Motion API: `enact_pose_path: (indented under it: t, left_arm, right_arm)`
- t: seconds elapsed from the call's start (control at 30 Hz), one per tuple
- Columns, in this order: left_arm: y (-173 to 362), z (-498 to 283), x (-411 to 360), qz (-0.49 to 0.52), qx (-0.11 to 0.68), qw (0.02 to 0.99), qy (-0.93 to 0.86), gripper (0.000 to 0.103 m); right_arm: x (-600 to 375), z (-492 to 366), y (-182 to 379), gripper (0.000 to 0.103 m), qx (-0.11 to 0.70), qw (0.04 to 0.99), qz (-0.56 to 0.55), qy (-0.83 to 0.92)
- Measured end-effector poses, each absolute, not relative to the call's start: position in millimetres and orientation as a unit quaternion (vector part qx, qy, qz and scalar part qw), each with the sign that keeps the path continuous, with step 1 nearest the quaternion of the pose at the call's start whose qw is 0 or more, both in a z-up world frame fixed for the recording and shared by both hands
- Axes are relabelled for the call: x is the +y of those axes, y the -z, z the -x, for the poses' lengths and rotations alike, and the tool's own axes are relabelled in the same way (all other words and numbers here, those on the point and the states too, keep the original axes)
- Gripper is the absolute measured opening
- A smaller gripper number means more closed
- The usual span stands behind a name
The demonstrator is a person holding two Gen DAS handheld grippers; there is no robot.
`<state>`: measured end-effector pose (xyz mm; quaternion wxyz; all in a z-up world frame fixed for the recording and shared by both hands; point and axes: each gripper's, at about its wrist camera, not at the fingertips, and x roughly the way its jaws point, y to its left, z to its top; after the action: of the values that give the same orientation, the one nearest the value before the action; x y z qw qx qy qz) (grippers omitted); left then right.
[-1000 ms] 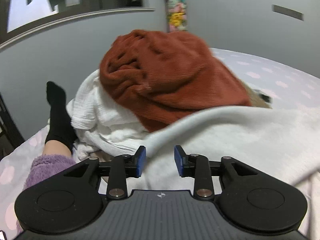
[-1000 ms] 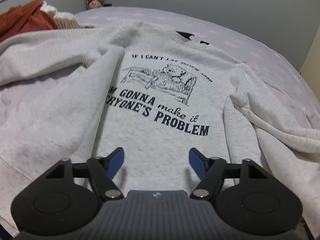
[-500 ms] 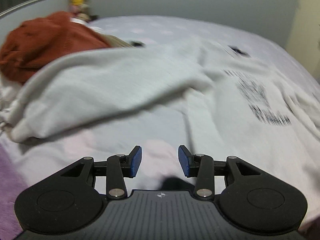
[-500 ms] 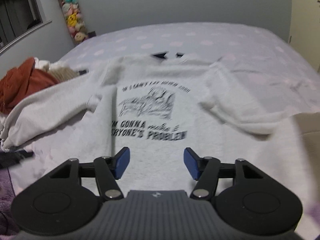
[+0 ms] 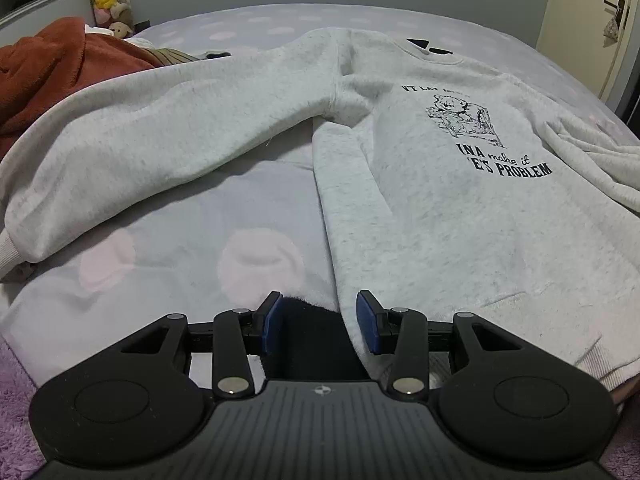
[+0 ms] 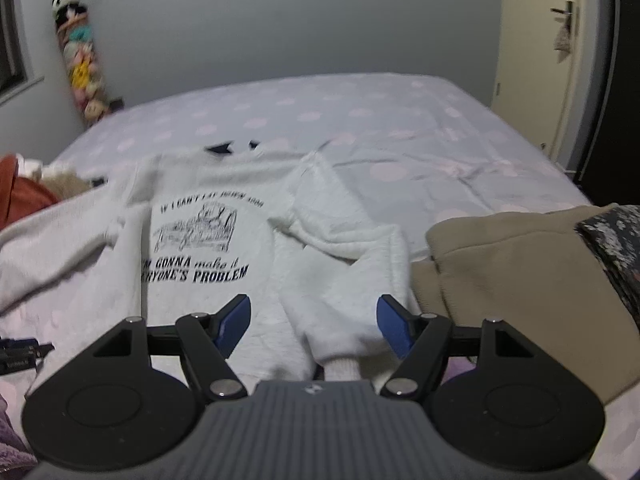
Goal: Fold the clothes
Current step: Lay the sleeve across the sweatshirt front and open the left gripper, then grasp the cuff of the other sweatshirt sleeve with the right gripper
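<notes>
Print: sweatshirt [image 5: 420, 208] front reads in dark letters "GONNA make it … 'S PROBLEM" under a line drawing of a bear on a bed; the top line, "IF I CAN'T …", is partly blurred in the right wrist view [image 6: 200, 264].
Sweatshirt: light grey, front up on the dotted bedspread [image 5: 192, 248], neck at the far end, one sleeve [image 5: 160, 120] spread toward the rust-red garment [image 5: 52, 68], the other sleeve [image 6: 344, 280] bent down along the body.
Left gripper [image 5: 319, 322]: blue pads narrowly apart, holding nothing, low at the near hem edge; a second ago it faced the rust-red pile instead.
Right gripper [image 6: 314, 326]: pads wide apart, nothing clamped, the bent sleeve's cuff lying between them; a second ago it faced the print.
Surroundings: folded tan garment [image 6: 520, 280] just beside that sleeve, a dark floral fabric [image 6: 616, 248] on it; plush toys [image 6: 80, 60] stacked in the corner; door [image 6: 532, 60] beyond the bed.
</notes>
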<state>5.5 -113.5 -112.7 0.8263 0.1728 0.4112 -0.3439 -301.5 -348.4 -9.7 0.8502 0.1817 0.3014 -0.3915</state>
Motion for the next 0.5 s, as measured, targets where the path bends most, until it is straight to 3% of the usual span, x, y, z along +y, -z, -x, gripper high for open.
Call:
enact_pose_path:
  t: [0.3,0.37,0.5]
  left_arm:
    - [116,-7,-115,-0.171,0.411,0.824,0.349,0.039]
    - [116,-7,-114,-0.169,0.412,0.824,0.349,0.039]
    - [115,-7,-115,-0.171,0.411,0.825,0.348,0.04]
  right_arm:
    - [-348,334,15,0.069,0.297,0.834,-0.199,0.421]
    - [-349,338,17,0.055,0.297,0.836,-0.213,0.409]
    - [-346,335,22,0.01,0.319,0.838,-0.215,0.388]
